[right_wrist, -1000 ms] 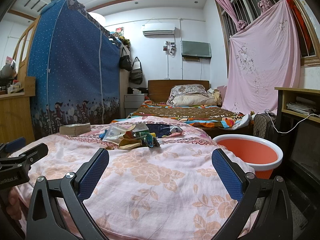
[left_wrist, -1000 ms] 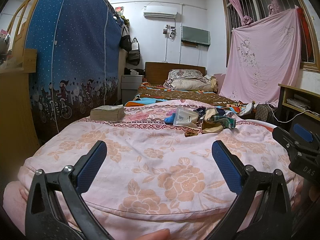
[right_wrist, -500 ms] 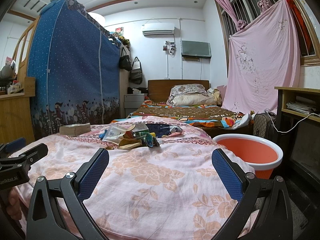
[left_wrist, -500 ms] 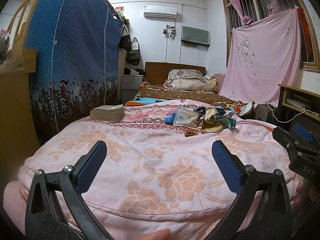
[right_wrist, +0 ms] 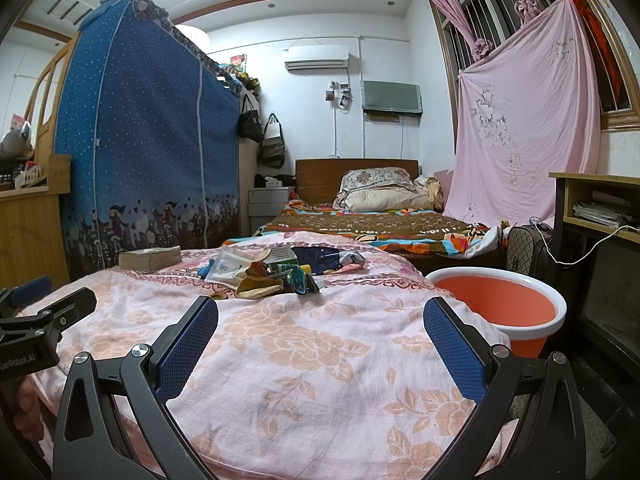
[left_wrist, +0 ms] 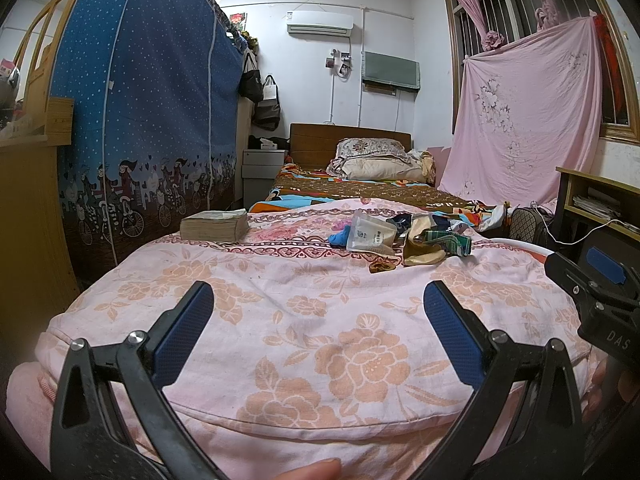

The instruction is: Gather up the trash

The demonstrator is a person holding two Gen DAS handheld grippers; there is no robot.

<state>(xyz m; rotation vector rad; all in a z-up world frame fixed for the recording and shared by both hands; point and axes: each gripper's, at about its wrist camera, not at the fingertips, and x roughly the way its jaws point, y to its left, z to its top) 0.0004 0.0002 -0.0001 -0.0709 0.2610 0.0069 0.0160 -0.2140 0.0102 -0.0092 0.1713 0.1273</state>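
Observation:
A pile of trash lies at the far end of the pink floral quilt point(left_wrist: 320, 320): a white pouch point(left_wrist: 372, 234), a tan wrapper point(left_wrist: 420, 248), a green wrapper point(left_wrist: 450, 240) and a small brown scrap point(left_wrist: 382, 267). The right wrist view shows the same pile point(right_wrist: 276, 270) with a dark blue bag point(right_wrist: 324, 258). An orange bucket with a white rim point(right_wrist: 500, 308) stands on the floor right of the quilt. My left gripper point(left_wrist: 318, 320) and right gripper point(right_wrist: 320, 334) are both open and empty, low over the near end of the quilt, well short of the pile.
A stack of paper point(left_wrist: 214, 225) lies at the quilt's far left. A blue fabric wardrobe point(left_wrist: 140, 120) stands left, a bed point(left_wrist: 360, 192) behind, a wooden desk point(right_wrist: 596, 208) with a cable right. The right gripper shows at the left view's right edge point(left_wrist: 592, 288).

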